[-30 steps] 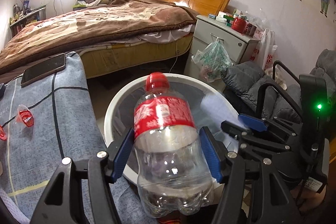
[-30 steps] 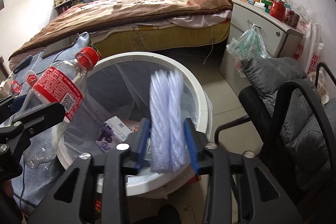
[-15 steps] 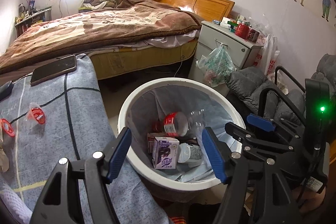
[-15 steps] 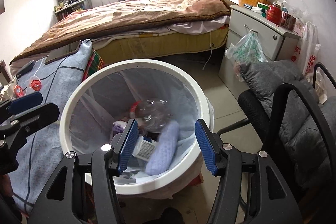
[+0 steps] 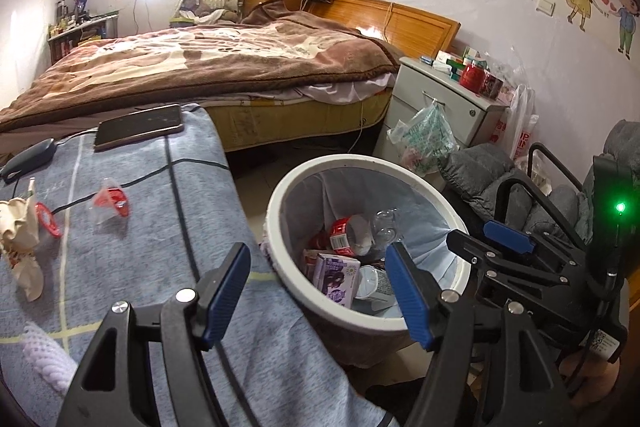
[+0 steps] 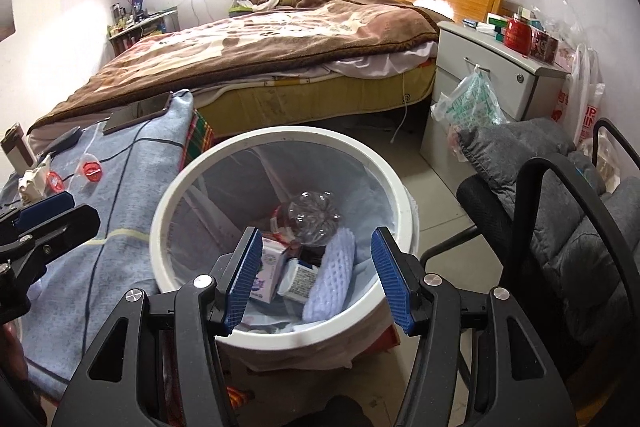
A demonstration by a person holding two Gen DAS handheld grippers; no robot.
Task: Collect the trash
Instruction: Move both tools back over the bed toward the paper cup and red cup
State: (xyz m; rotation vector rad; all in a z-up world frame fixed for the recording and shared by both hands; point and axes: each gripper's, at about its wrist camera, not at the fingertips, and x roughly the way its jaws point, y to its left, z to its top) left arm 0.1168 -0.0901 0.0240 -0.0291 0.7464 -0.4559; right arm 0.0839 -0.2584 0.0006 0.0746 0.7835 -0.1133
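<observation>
A white trash bin (image 5: pixel 280 195) lined with a bag stands on the floor beside the table; it also shows in the right wrist view (image 6: pixel 168 195). Inside lie a clear bottle with a red label (image 5: pixel 352 231), a purple carton (image 5: pixel 334 275) and a white foam net sleeve (image 6: pixel 330 275). My left gripper (image 5: pixel 318 291) is open and empty over the table edge and the bin's near rim. My right gripper (image 6: pixel 318 275) is open and empty above the bin. On the table lie a red-lidded clear cup (image 5: pixel 110 201), crumpled paper (image 5: pixel 18 227) and a white foam net (image 5: pixel 46 363).
The table wears a blue-grey cloth (image 5: pixel 160 227) with a phone (image 5: pixel 138 127) and a black mouse (image 5: pixel 28 159) at its far end. A bed (image 5: pixel 200 67), a bedside cabinet (image 5: pixel 436 103) and a grey padded chair (image 6: pixel 560 227) surround the bin.
My left gripper opened and dropped the bottle into the bin. My right gripper opened and dropped the foam sleeve into the bin. Both grippers have drawn back slightly.
</observation>
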